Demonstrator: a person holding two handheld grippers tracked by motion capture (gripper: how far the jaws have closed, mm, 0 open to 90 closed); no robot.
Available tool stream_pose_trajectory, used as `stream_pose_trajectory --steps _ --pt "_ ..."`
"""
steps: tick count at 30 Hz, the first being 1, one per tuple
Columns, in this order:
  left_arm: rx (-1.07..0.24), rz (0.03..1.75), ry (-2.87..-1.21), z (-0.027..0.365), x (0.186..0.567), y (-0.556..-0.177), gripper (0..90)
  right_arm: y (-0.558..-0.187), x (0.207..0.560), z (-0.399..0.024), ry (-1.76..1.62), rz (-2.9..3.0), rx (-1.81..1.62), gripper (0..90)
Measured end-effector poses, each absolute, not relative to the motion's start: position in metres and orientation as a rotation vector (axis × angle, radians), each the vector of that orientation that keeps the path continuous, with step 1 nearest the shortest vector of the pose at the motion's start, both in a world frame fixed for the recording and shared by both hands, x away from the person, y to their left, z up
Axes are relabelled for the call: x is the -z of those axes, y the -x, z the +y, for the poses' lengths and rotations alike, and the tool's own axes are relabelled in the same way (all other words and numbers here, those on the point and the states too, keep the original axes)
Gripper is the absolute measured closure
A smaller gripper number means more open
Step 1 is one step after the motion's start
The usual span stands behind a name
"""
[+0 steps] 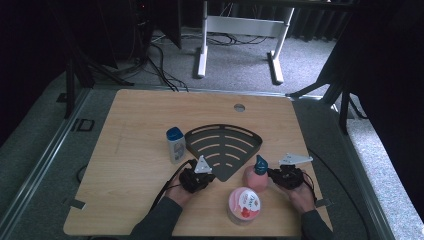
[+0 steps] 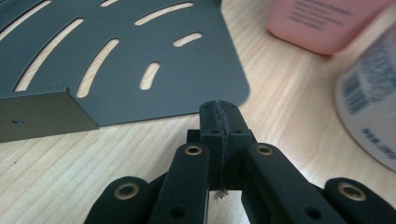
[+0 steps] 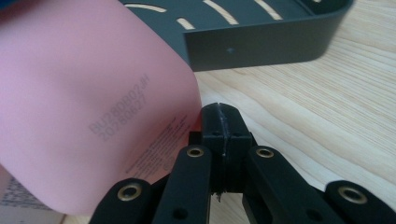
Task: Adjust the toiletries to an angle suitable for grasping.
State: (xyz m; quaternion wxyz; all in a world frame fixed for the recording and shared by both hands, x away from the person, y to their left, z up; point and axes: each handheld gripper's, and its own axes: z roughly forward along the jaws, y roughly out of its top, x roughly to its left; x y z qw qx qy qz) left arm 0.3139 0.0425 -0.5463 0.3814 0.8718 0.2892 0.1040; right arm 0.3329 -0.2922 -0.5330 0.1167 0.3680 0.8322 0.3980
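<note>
A dark slotted fan-shaped tray lies flat at mid-table. My left gripper is shut and holds nothing; in the left gripper view its closed tips sit just short of the tray's rounded corner. A pink bottle with a teal cap stands upright at the tray's near right. My right gripper is shut too, with nothing between its jaws. Its tips lie close against the pink bottle's side, and I cannot tell whether they touch. The tray's wall runs behind.
A white bottle with a blue cap stands left of the tray. A pink-lidded jar sits near the front edge between my hands, also as the jar at right. Bare wood lies on the table's left side.
</note>
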Motion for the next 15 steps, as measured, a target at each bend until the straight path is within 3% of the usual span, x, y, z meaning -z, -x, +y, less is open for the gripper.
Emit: stream_pose_trajectory --steps 15 --pt "-0.294 0.753 -2.248 0.023 0.551 -0.334 90.0 -0.332 0.531 -0.282 -1.050 2.480 -1.174 90.0"
